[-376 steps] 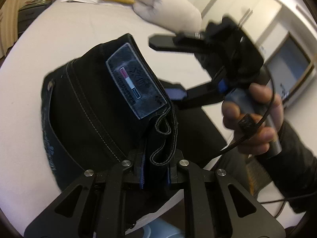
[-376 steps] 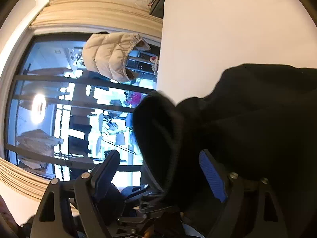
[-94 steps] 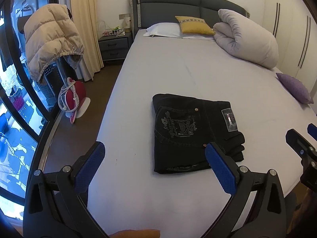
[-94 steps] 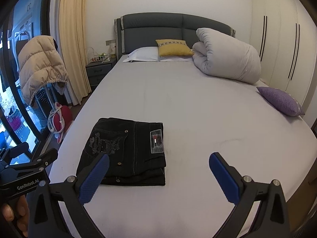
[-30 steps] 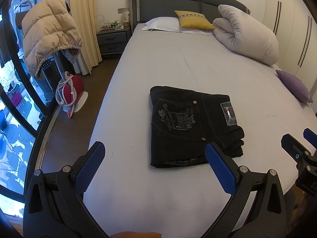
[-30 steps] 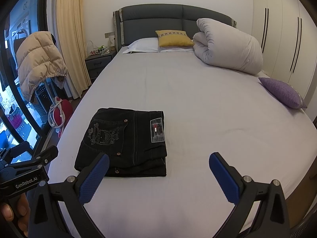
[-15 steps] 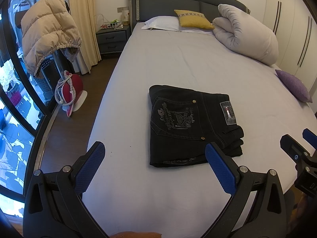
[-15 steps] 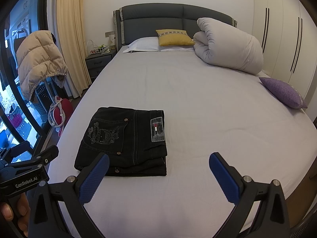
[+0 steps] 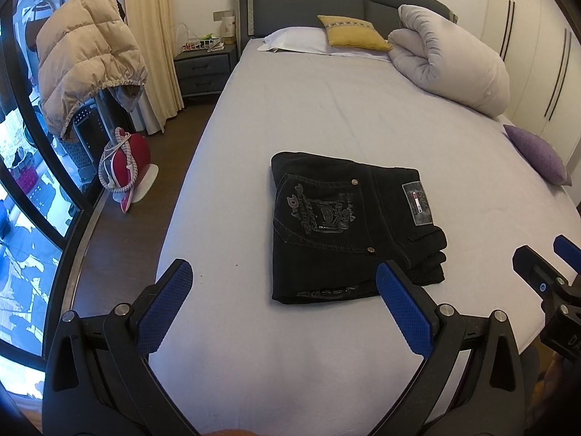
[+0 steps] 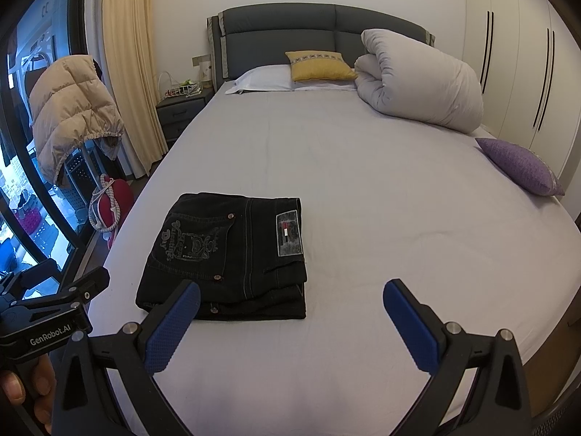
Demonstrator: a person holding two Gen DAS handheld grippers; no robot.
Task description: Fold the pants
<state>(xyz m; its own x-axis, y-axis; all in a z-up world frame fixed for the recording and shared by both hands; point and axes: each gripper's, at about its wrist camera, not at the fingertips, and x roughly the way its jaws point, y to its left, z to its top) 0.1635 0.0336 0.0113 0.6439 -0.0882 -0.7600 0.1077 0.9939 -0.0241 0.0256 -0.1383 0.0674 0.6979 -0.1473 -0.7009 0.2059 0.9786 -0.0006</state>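
Observation:
The black pants [image 9: 348,229] lie folded into a compact rectangle on the white bed [image 9: 326,116], back pocket and label patch facing up; they also show in the right wrist view [image 10: 232,258]. My left gripper [image 9: 283,290] is open and empty, held back above the bed's near edge, short of the pants. My right gripper [image 10: 290,312] is open and empty, also pulled back, to the right of the pants. The right gripper's tips show at the right edge of the left wrist view [image 9: 544,272].
A rolled grey duvet [image 9: 450,58], a yellow cushion [image 9: 348,31] and a white pillow [image 9: 294,40] lie at the bed's head. A purple cushion [image 9: 541,154] lies at the right edge. A beige jacket [image 9: 83,58], a red object [image 9: 123,163] and a nightstand [image 9: 203,69] stand left.
Both grippers have drifted very slightly; the pants sit marginally lower in the views. The pants have not moved and both grippers stay open.

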